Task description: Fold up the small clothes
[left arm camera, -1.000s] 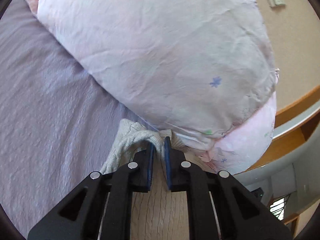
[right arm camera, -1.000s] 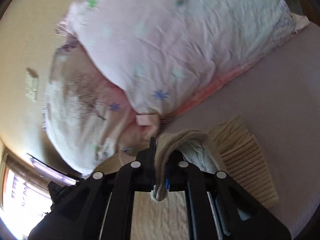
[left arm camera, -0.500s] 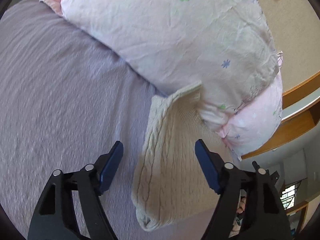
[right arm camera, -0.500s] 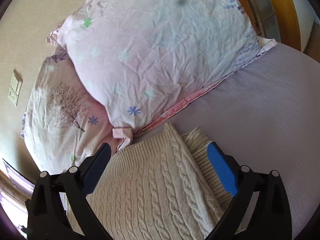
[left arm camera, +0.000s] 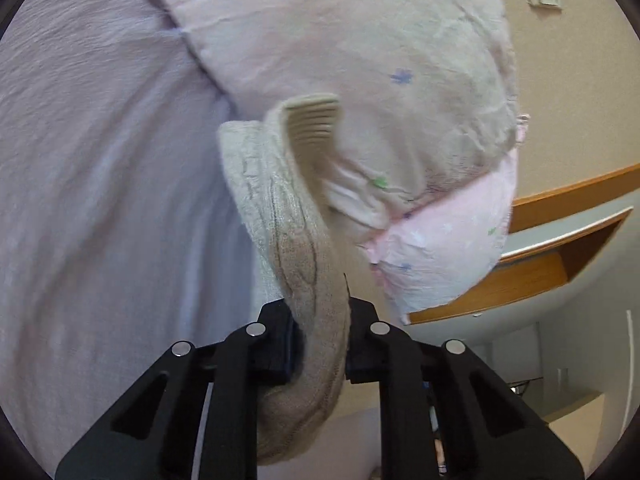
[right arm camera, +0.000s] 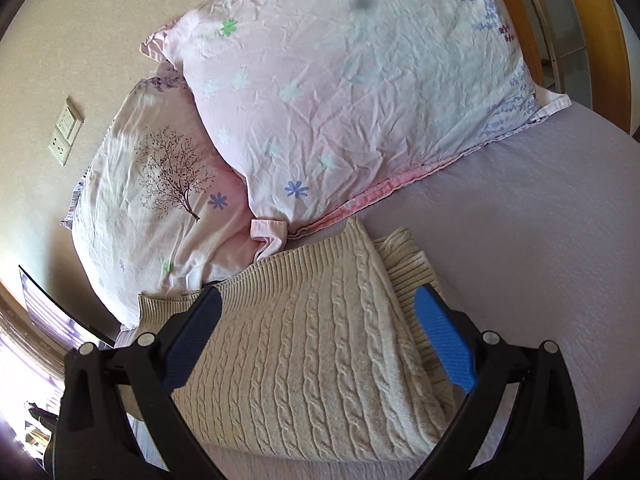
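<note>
Gripping a bunched fold of the cream cable-knit sweater (left arm camera: 304, 264), the left gripper (left arm camera: 320, 344) is clenched on it, lifting that edge off the purple bedsheet (left arm camera: 100, 200) beside the pillows (right arm camera: 360, 100). Right gripper (right arm camera: 320, 336) hovers released over the sweater's folded body. Knit looks soft, thick, floppy; best pinched at ribbed hem or corners. Left view is blurred; sleeves and lower edge are hidden.

Lavender-sheeted bed (right arm camera: 520, 208) with folded cream sweater (right arm camera: 312, 344) and two pillows (right arm camera: 344, 92).
</note>
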